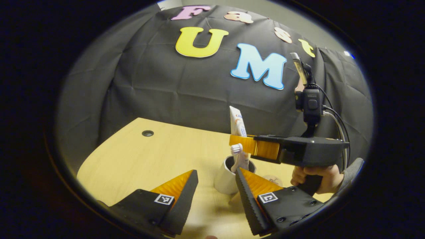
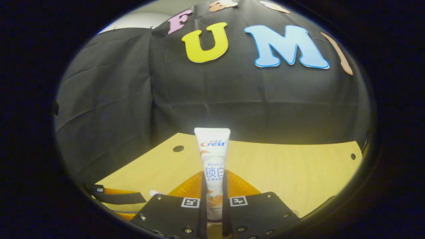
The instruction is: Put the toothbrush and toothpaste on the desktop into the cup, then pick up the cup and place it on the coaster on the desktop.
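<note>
White toothpaste (image 2: 212,166) stands tall, squeezed between both fingers of the right tool (image 1: 255,147), right above the cup (image 1: 229,181). The toothbrush (image 1: 236,156) is already in the cup. The left tool (image 1: 215,186) is wide apart near the cup on the surface (image 1: 149,159).

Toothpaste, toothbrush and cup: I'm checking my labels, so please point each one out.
toothpaste (image 2: 212,166): right gripper view, middle of the upright tube.
toothbrush (image 1: 236,149): left gripper view, white bristle head above the rim.
cup (image 1: 225,182): left gripper view, white outer wall.
</note>
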